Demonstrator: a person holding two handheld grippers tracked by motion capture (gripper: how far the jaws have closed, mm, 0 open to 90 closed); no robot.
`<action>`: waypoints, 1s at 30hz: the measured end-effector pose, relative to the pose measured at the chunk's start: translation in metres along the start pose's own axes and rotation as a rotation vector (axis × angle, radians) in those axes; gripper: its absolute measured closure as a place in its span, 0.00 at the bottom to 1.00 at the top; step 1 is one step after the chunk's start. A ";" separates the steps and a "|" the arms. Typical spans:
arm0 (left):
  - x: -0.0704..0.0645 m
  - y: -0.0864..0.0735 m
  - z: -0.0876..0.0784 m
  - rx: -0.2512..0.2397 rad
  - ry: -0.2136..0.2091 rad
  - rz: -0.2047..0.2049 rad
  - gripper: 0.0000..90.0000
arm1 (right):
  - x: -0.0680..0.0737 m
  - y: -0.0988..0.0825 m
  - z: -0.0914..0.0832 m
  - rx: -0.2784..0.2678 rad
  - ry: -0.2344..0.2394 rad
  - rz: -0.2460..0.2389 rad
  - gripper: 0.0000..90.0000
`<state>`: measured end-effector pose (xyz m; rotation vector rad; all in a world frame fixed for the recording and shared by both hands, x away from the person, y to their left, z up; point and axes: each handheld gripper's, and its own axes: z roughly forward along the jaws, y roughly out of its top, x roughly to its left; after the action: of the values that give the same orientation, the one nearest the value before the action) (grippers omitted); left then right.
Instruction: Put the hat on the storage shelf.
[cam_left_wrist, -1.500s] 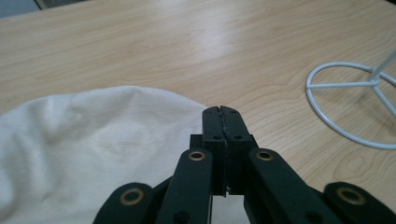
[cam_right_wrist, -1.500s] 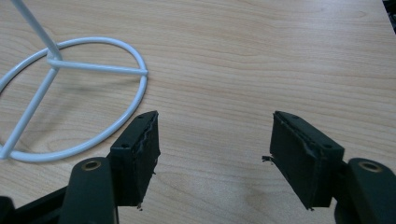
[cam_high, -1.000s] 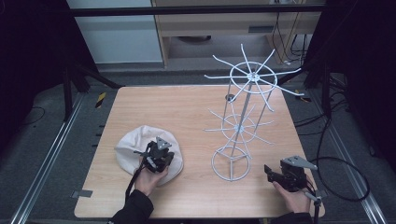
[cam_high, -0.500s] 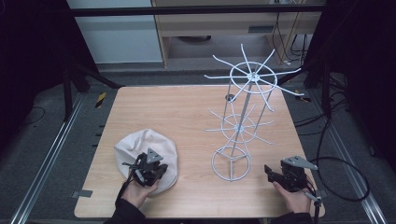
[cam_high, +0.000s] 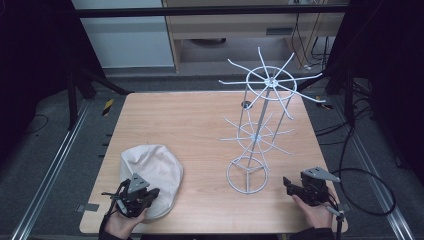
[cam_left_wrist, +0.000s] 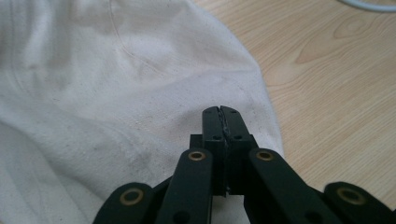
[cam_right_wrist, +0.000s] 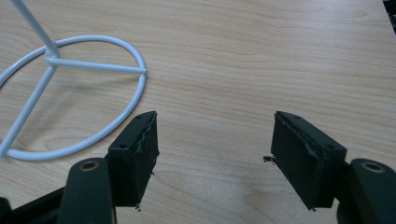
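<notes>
A white cloth cap (cam_high: 150, 167) lies crumpled on the near left of the wooden table (cam_high: 190, 120). My left gripper (cam_high: 151, 194) rests at the cap's near edge, held by a hand. In the left gripper view its jaws are pressed together above the cap's fabric (cam_left_wrist: 116, 70), and no cloth shows between the tips of the left gripper (cam_left_wrist: 220, 111). A white wire rack (cam_high: 257, 135) with spoked tiers stands at the right. My right gripper (cam_high: 288, 184) is open, low over the table just right of the rack's base ring (cam_right_wrist: 70, 93). Nothing lies between the jaws of the right gripper (cam_right_wrist: 215, 140).
The rack's upper spokes (cam_high: 272, 82) spread wide over the table's far right. A small dark hole (cam_high: 245, 104) sits in the tabletop behind the rack. Cables (cam_high: 367, 185) trail off the right edge. Bare wood stretches across the middle and the far left.
My left gripper has drawn back from the top of the cap toward the table's near edge. The right gripper has stayed put.
</notes>
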<state>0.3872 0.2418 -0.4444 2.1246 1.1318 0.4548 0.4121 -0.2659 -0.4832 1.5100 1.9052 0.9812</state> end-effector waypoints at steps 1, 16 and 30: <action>0.000 0.002 -0.004 -0.019 0.003 -0.004 0.96 | 0.000 0.000 0.000 -0.001 0.000 0.004 0.36; 0.056 0.024 -0.050 -0.174 0.221 -0.199 0.53 | 0.000 0.000 0.000 0.004 0.003 0.013 0.35; 0.075 0.017 -0.014 -0.075 0.264 -0.272 0.40 | -0.001 0.000 0.001 0.008 0.007 0.013 0.35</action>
<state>0.4312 0.3024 -0.4230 1.8476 1.5032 0.6507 0.4135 -0.2661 -0.4838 1.5268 1.9088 0.9870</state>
